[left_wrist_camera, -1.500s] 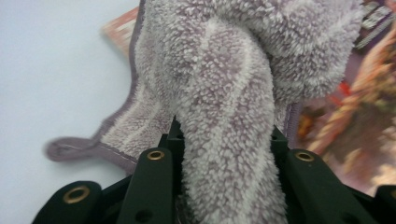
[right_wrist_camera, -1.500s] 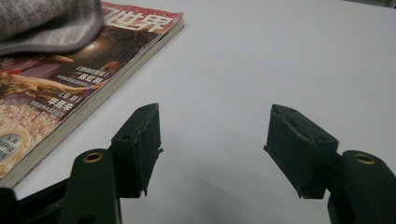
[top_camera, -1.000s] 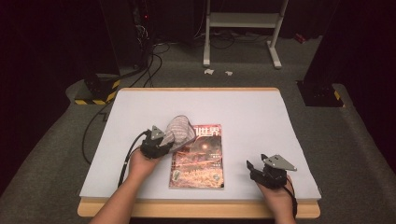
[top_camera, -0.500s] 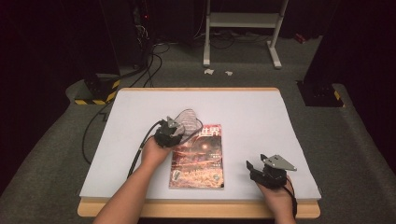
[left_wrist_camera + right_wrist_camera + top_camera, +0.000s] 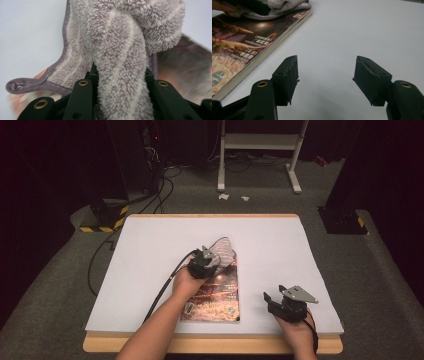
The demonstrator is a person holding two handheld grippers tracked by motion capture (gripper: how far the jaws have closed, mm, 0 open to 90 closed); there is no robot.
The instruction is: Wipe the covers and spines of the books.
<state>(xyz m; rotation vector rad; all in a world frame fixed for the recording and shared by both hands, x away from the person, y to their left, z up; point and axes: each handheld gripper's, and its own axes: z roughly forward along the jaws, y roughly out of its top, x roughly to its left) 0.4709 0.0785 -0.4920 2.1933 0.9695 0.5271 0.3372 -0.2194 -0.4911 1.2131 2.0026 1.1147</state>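
A grey-lilac towel (image 5: 222,252) lies bunched on the top end of a book with a reddish-brown cover (image 5: 216,292) near the table's front middle. My left gripper (image 5: 206,261) is shut on the towel, and in the left gripper view a thick fold of the towel (image 5: 122,75) runs up between my jaws. The book's cover (image 5: 185,62) shows blurred behind it. My right gripper (image 5: 279,302) rests near the front right edge, open, with bare white table between its fingertips (image 5: 327,80). The book (image 5: 249,47) lies to its left.
The white table top (image 5: 150,250) has a wooden front edge (image 5: 215,344). Beyond the table stand a white metal stand (image 5: 260,145), dark equipment with cables (image 5: 145,170) and a yellow-black striped base (image 5: 102,222). A cable (image 5: 165,285) trails from the left gripper.
My left hand has carried the towel away from me and to the right, along the book to its top end. The right gripper has kept still.
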